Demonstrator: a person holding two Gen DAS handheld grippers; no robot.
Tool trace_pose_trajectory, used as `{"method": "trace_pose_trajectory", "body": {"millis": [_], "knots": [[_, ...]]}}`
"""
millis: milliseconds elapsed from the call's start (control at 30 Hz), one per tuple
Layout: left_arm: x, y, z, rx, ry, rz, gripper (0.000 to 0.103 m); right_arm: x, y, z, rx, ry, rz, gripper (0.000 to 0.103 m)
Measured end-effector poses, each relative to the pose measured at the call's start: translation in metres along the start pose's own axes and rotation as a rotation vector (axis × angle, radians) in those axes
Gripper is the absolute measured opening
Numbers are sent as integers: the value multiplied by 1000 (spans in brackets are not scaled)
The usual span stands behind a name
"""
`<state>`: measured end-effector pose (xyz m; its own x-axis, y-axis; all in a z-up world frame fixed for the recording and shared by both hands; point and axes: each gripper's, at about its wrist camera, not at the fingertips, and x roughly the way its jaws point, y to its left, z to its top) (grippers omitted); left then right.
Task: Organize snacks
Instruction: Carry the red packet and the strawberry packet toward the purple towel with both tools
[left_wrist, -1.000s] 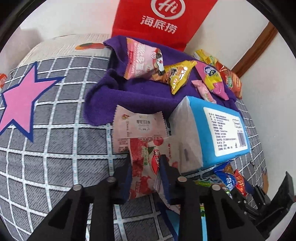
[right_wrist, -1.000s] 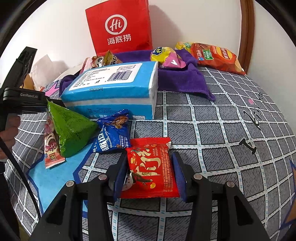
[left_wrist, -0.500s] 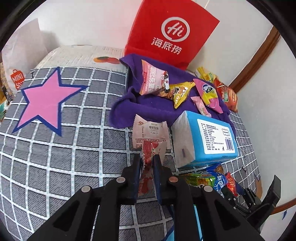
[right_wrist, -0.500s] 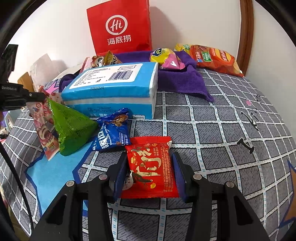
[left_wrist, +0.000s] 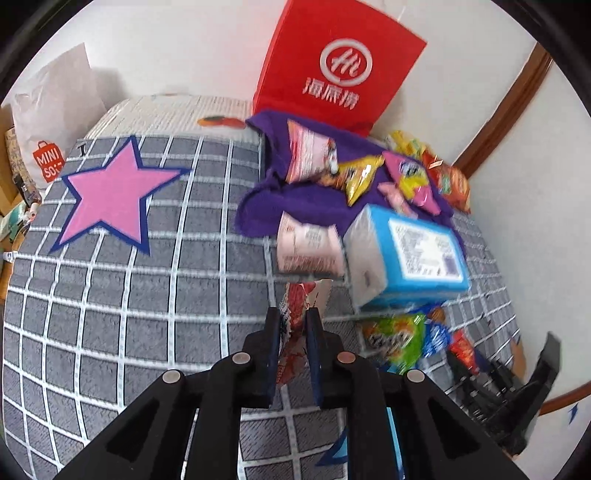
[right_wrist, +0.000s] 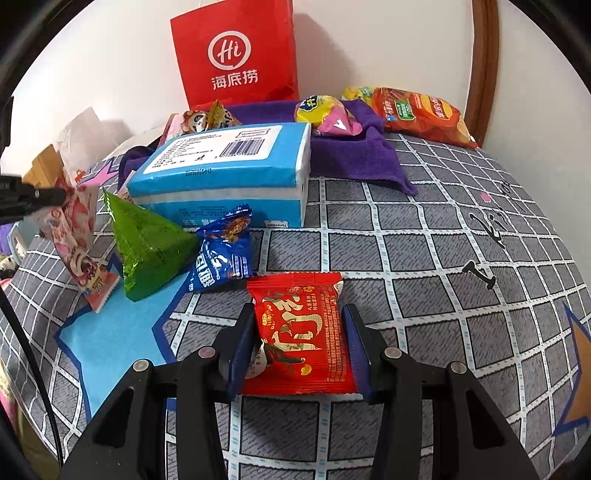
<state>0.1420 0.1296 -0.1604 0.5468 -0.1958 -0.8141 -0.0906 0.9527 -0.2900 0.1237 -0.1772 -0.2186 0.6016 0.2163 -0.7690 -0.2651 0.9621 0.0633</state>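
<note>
My left gripper (left_wrist: 293, 317) is shut on a red-and-white strawberry snack packet (left_wrist: 304, 297), which hangs pinched by its edge above the grey checked bedspread (left_wrist: 147, 295). The right wrist view shows that packet (right_wrist: 79, 240) dangling at the far left from the left gripper's tip (right_wrist: 55, 197). My right gripper (right_wrist: 299, 343) is low on the bedspread, its blue pads pressing both sides of a flat red snack packet (right_wrist: 301, 332). The right gripper (left_wrist: 480, 373) also shows at the lower right of the left wrist view.
A blue tissue pack (right_wrist: 229, 166) lies ahead, with a green triangular packet (right_wrist: 147, 243) and a blue packet (right_wrist: 221, 258) in front of it. Behind are a purple towel (right_wrist: 354, 158) bearing several snacks, an orange chips bag (right_wrist: 421, 112) and a red paper bag (right_wrist: 236, 55).
The left gripper shut on the strawberry packet, then lifted it off the bedspread and drew back. The right gripper stayed in place around the red packet.
</note>
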Motion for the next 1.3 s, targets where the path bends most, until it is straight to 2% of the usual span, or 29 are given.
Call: {"method": "trace_pose_trajectory", "body": {"millis": [133, 367, 433, 500, 600, 733, 800, 967, 1300], "knots": [[13, 1, -13, 8, 41, -3, 15, -3, -1, -2, 16, 4, 12, 46], [26, 1, -13, 3, 50, 2, 18, -4, 0, -4, 13, 0, 8, 46], [30, -3, -12, 14, 54, 7, 22, -4, 0, -4, 17, -1, 11, 46], [37, -6, -10, 22, 70, 6, 31, -3, 0, -4, 23, -3, 16, 46], [50, -11, -9, 28, 105, 4, 38, -3, -1, -3, 29, -4, 23, 46], [58, -19, -7, 48, 97, 17, 37, -4, -5, -2, 45, -4, 46, 46], [56, -18, -4, 38, 82, -8, 29, -5, -7, 0, 61, -2, 64, 46], [45, -12, 5, 15, 51, -27, 21, -8, -15, 5, 88, -3, 68, 46], [15, -10, 21, 10, -19, -48, 21, -28, -17, 30, 92, -61, 69, 45]]}}
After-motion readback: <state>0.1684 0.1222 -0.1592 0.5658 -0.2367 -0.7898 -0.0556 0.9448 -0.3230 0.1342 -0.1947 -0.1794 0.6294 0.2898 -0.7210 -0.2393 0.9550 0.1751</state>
